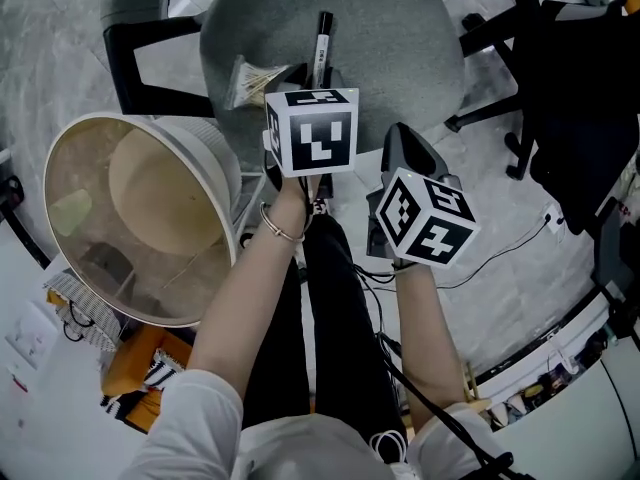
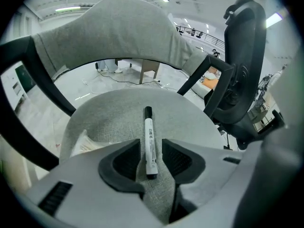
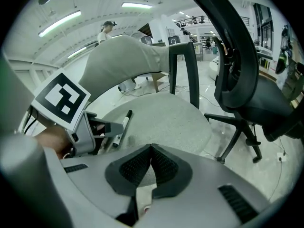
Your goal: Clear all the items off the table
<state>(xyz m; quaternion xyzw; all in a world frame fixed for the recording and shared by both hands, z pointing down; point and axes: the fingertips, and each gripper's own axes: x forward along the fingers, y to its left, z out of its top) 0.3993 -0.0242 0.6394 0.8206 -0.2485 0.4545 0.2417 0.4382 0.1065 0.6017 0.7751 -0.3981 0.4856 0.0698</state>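
Observation:
A black-and-white marker pen (image 1: 322,38) lies on the round grey chair seat (image 1: 400,38). My left gripper (image 1: 318,76) points steeply down over the pen's near end. In the left gripper view the marker pen (image 2: 149,141) lies lengthwise between the two pads, with a small gap on each side; the left gripper (image 2: 152,158) is open. My right gripper (image 1: 400,138) hangs just to the right, over the seat's near edge. In its own view the right gripper (image 3: 151,152) is shut with nothing between its pads, and the marker pen (image 3: 121,126) shows at the left.
A crumpled clear wrapper (image 1: 250,80) lies on the seat left of the pen. A white waste basket (image 1: 140,218) stands tilted at the left. A black office chair (image 1: 570,98) stands at the right, and cables (image 1: 500,253) trail across the floor.

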